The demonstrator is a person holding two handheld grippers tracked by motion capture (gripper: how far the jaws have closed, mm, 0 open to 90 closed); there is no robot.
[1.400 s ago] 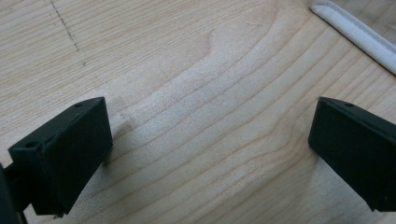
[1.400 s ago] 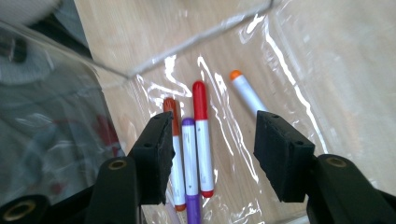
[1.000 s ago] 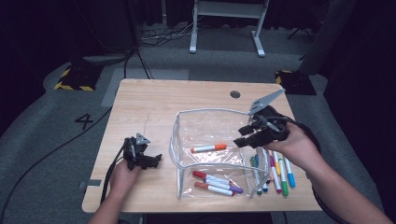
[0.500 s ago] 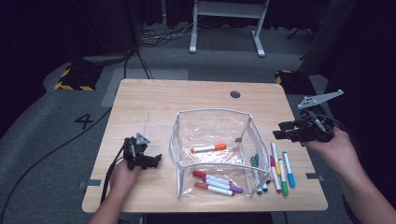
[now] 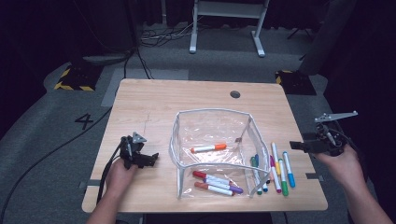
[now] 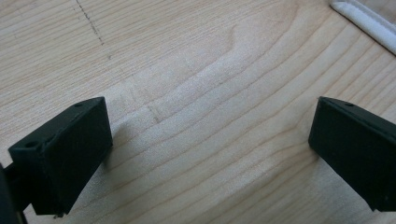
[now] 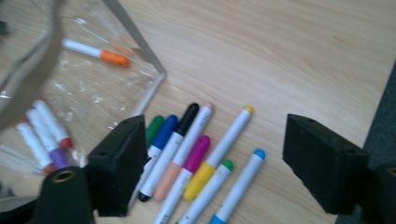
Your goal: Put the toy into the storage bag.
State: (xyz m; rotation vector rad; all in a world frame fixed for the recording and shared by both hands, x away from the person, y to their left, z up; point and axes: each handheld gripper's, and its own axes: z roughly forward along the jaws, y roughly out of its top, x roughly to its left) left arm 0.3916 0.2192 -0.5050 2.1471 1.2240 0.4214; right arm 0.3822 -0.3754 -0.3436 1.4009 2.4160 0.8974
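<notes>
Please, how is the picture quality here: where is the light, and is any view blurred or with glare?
High view: the wooden table is brightly lit and the floor around it is dark. Right gripper view: slightly soft, and the clear plastic pouch shows small glints. Left gripper view: the wood grain is sharp, with a soft shadow beside the left of the two fingers.

black blocky tongs (image 5: 152, 158), black trailing cable, grey three-cornered plate, bare forearms.
</notes>
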